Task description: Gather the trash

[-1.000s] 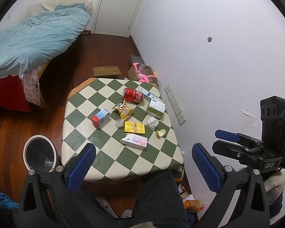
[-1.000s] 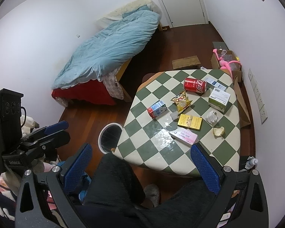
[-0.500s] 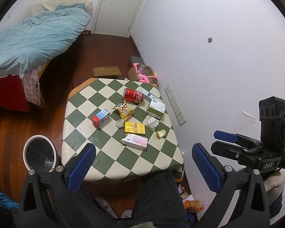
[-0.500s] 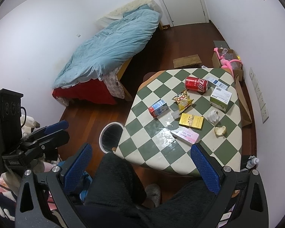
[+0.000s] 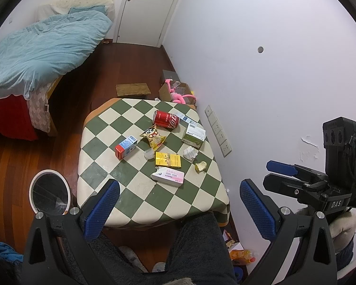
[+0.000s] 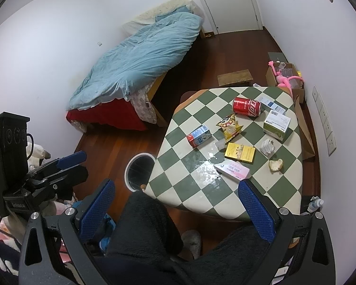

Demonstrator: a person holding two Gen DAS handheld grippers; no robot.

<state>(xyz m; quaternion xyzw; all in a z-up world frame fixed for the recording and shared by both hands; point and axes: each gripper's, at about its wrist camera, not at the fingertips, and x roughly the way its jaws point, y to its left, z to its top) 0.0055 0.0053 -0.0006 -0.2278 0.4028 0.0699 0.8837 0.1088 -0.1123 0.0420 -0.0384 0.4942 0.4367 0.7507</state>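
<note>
Both tools hang high above the green-and-cream chequered surface point(image 5: 121, 166), well apart from everything on it. The left tool point(image 5: 178, 204) has its blue-padded jaws spread wide with nothing between them; the right tool point(image 6: 175, 206) is likewise released and empty.

The trash lies scattered on the surface: a red soda can point(image 5: 166, 121) on its side at the far end, a yellow snack packet point(image 5: 154, 138) just beside it, a small red-and-blue drink carton point(image 5: 125, 147) to the left, a flat yellow box point(image 5: 168, 159), a pink-and-white box point(image 5: 168, 176) nearest the person, a crumpled white wrapper point(image 5: 189, 153), a pale food scrap point(image 5: 201, 166) and a green-and-white carton point(image 5: 194, 135).

A round white-rimmed bin point(image 5: 49, 193) stands on the wooden floor beside the surface's left edge.
</note>
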